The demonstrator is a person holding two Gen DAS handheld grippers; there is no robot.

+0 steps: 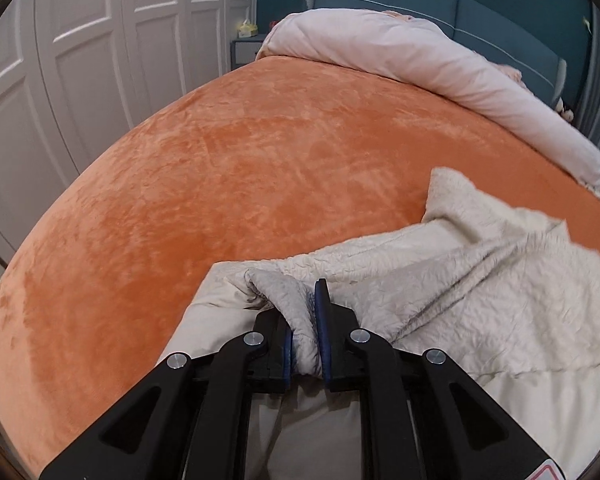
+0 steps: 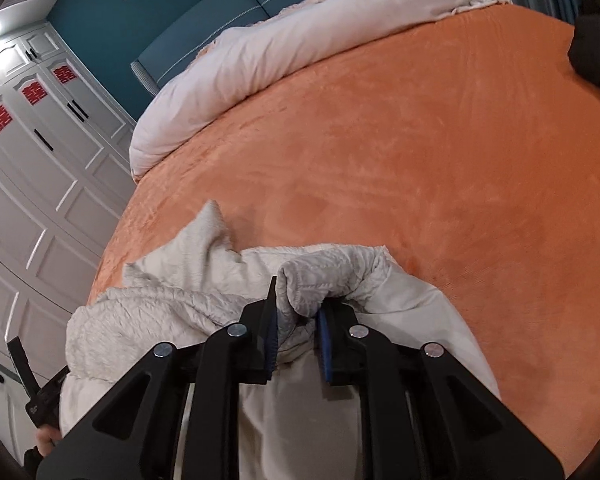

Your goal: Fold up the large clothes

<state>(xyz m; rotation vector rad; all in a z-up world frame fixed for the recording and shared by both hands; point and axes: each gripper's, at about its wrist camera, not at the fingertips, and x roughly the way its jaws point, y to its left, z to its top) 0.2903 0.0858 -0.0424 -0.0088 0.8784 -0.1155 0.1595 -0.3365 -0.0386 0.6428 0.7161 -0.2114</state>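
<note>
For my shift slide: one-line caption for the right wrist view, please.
Right gripper clamps a bunched fold of the cream garment over the orange bedspread.

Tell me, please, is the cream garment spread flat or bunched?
Bunched: the cream garment lies rumpled in folds on the orange bedspread.

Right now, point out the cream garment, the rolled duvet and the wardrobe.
cream garment [image 1: 480,280], left wrist view, crinkled fabric right of the tool.
rolled duvet [image 1: 400,52], left wrist view, middle of the roll.
wardrobe [image 2: 40,184], right wrist view, white door panel.
</note>
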